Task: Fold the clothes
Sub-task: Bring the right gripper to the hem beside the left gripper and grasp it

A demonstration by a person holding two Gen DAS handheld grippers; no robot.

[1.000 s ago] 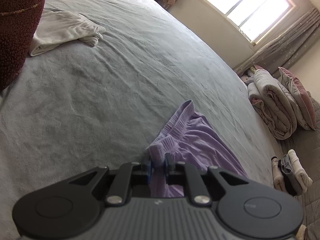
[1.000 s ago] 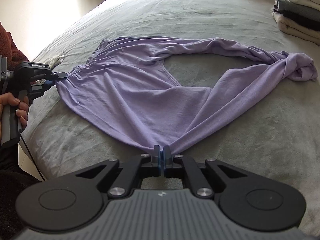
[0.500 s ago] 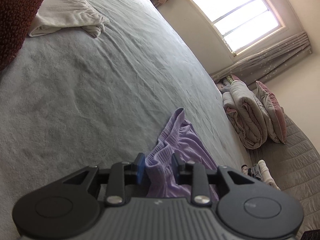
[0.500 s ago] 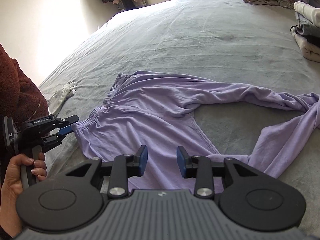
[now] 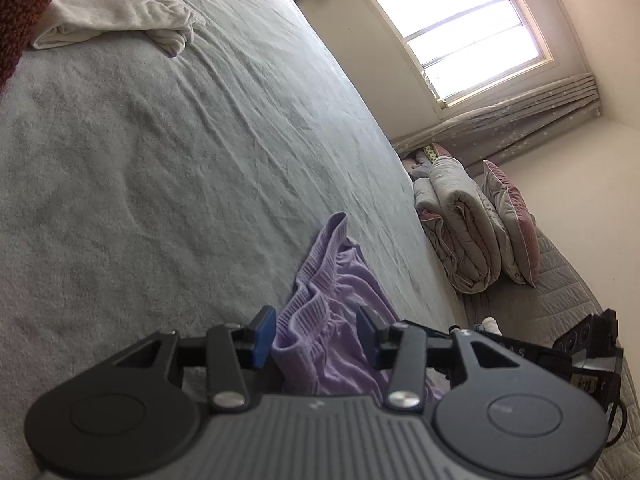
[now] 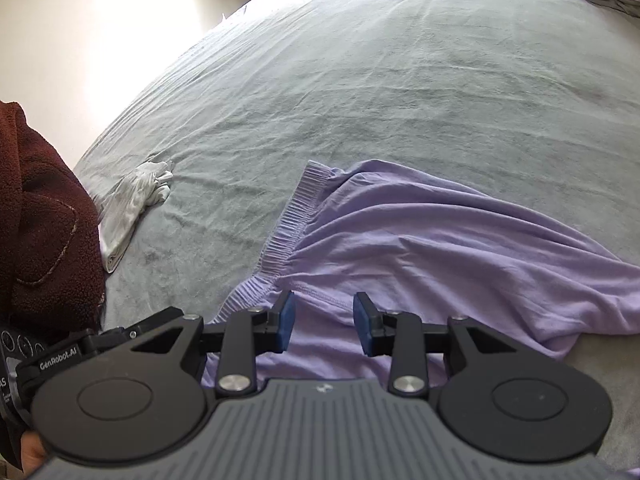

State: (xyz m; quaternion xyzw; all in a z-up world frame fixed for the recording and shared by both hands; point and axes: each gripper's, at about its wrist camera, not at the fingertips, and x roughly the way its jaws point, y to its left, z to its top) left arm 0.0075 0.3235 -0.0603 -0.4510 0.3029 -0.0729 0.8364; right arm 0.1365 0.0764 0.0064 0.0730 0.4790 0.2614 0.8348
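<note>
Purple trousers [image 6: 440, 248] lie spread on the grey bed sheet [image 6: 400, 80], with the ribbed waistband [image 6: 296, 220] toward the left. My right gripper [image 6: 325, 320] hovers open just over the fabric below the waistband, with nothing pinched. In the left wrist view a bunched corner of the waistband [image 5: 316, 320] sits loose between the jaws of my left gripper [image 5: 316, 336]. Those jaws are opening and the pads [image 5: 262, 336] stand clear of the cloth. The trouser legs run out of view to the right.
A crumpled white garment [image 6: 132, 204] lies on the sheet to the left. A person's maroon sleeve [image 6: 44, 220] fills the left edge. Rolled quilts and a pillow [image 5: 460, 232] are stacked beyond the bed under a bright window [image 5: 460, 28].
The left jaws have spread apart and released the pinched waistband corner. The right gripper let go of the trouser leg, opened, and swept left across the garment to the waistband.
</note>
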